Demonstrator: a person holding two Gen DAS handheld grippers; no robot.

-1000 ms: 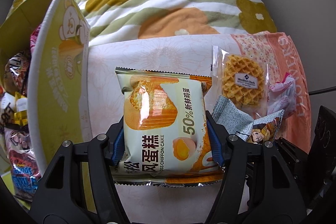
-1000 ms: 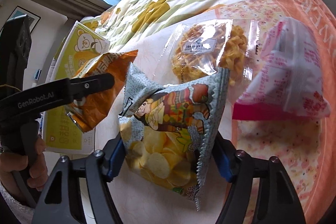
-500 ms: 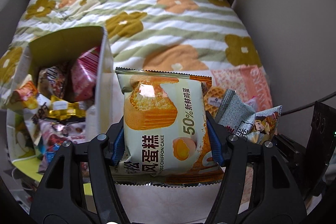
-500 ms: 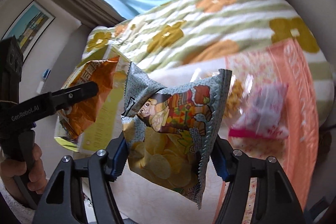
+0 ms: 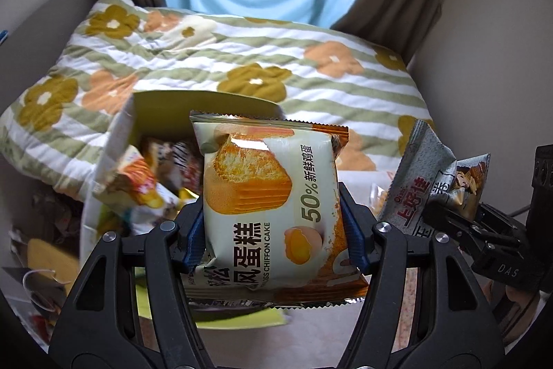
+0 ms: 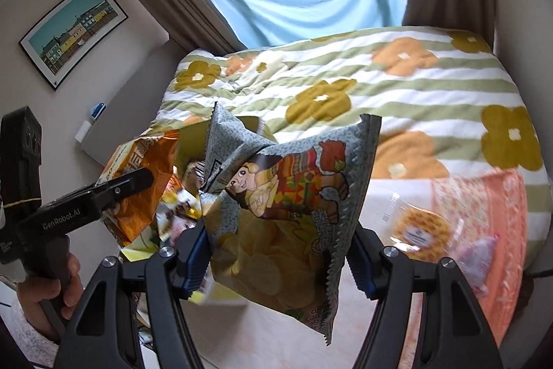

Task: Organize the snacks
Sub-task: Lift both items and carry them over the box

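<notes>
My left gripper point(image 5: 273, 237) is shut on a chiffon cake packet point(image 5: 269, 203), cream and orange, held up over the open yellow-green snack box point(image 5: 114, 140). The box holds several wrapped snacks point(image 5: 138, 182). My right gripper point(image 6: 276, 251) is shut on a grey-blue potato chip bag point(image 6: 287, 196) with a cartoon girl, held in the air to the right of the box. That chip bag also shows at the right of the left wrist view point(image 5: 425, 189). The left gripper with its orange packet shows at the left of the right wrist view point(image 6: 138, 182).
A waffle packet point(image 6: 418, 227) and a pink-and-white packet point(image 6: 477, 255) lie on the pale and orange cloth point(image 6: 497, 206) at the right. A floral striped quilt point(image 5: 242, 64) covers the bed behind. Curtains and a blue sheet hang at the window.
Both grippers have lifted with their packets. The left one has moved over the open box; the right one has risen and swung left, away from the waffle packet.
</notes>
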